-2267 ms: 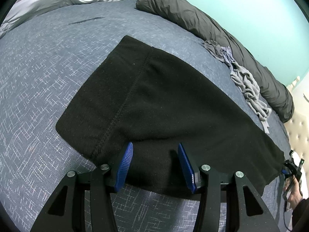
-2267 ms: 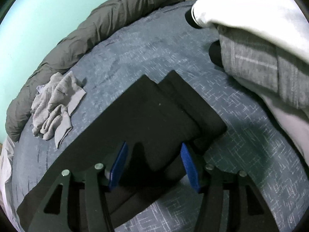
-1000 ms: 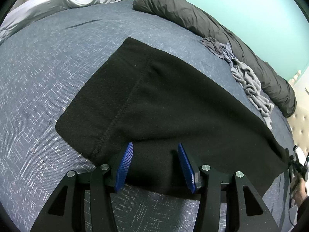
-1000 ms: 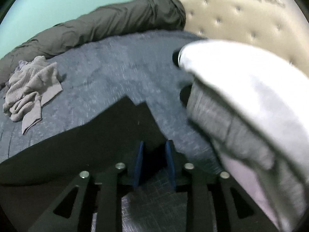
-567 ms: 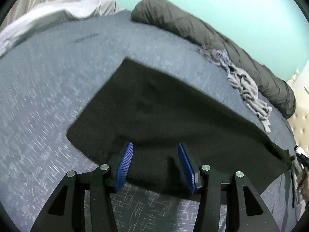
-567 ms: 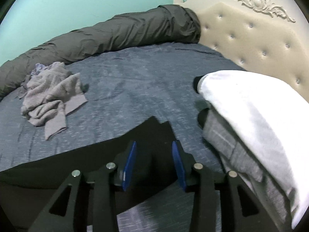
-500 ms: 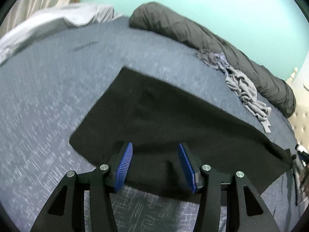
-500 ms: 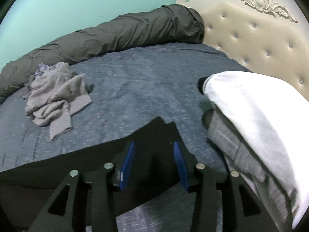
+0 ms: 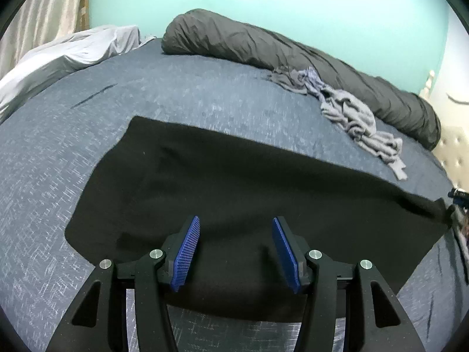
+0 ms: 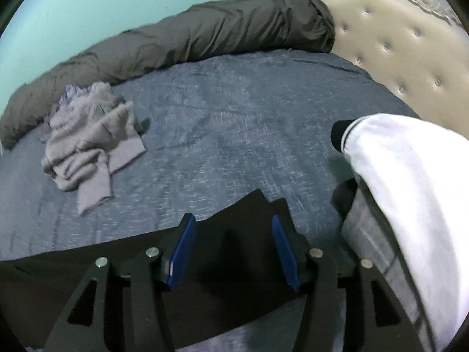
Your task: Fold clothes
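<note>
A black garment [image 9: 234, 187] lies spread flat and long across the blue-grey bedspread [image 9: 88, 111]. My left gripper [image 9: 235, 234] is open, with its blue pads over the garment's near edge at the wide end. My right gripper [image 10: 231, 234] is open above the garment's narrow end [image 10: 249, 214], where two black corners stick out. Neither gripper holds cloth. In the left wrist view the right gripper [image 9: 457, 202] shows small at the far right tip of the garment.
A crumpled grey garment [image 9: 360, 120] lies by a rolled dark grey duvet [image 9: 293, 50] along the teal wall; it also shows in the right wrist view [image 10: 88, 135]. A stack of white and grey folded clothes [image 10: 410, 193] sits at the right, by the tufted headboard [image 10: 410, 47].
My right gripper had closed on the garment's end, then opened and let go. Both grippers have tilted up and drawn back a little. The left gripper stayed open.
</note>
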Action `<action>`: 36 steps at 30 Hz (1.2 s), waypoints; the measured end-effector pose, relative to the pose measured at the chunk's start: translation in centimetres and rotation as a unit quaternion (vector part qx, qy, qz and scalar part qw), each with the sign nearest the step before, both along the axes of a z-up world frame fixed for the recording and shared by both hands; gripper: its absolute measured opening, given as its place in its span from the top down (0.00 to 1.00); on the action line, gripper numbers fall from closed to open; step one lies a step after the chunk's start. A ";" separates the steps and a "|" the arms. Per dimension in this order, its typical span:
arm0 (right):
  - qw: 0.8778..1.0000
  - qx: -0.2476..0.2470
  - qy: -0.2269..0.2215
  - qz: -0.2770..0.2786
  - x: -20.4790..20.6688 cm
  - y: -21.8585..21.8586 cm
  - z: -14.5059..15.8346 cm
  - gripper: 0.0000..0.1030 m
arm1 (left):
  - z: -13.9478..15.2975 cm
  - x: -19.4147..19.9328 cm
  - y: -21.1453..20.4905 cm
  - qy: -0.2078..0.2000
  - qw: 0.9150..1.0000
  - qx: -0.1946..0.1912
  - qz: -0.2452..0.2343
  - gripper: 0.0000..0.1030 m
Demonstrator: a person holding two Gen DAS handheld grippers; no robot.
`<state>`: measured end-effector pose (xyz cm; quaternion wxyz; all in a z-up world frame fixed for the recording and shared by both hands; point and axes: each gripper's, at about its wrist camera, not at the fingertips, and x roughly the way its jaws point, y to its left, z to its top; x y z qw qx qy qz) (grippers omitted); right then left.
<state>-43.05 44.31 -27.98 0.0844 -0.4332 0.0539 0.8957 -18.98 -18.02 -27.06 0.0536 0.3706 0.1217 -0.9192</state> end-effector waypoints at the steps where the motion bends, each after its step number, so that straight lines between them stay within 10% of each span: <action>1: 1.000 0.006 -0.005 0.003 -0.5 0.3 -0.4 0.46 | -0.1 0.0 0.0 0.000 1.000 0.002 0.001 0.46; 14: 0.998 0.032 -0.056 0.017 -3.3 2.0 -5.0 0.47 | -1.0 -0.5 1.2 -0.008 1.000 -0.015 -0.010 0.46; 19: 0.997 0.052 -0.052 0.017 -2.8 2.1 -5.3 0.89 | -1.0 -0.5 1.2 -0.008 1.000 -0.015 -0.009 0.46; 22: 0.998 0.060 -0.032 0.016 -2.1 2.2 -4.6 0.95 | -1.1 -0.5 1.1 -0.009 1.000 -0.016 -0.007 0.46; 28: 0.994 0.101 0.018 -0.029 -1.3 3.1 -1.9 0.97 | -1.1 -0.5 1.0 -0.010 1.000 -0.017 -0.006 0.46; 36: 0.985 0.161 -0.040 -0.042 -3.2 3.2 -4.3 0.97 | -1.1 -0.5 0.7 -0.010 1.000 -0.017 -0.003 0.46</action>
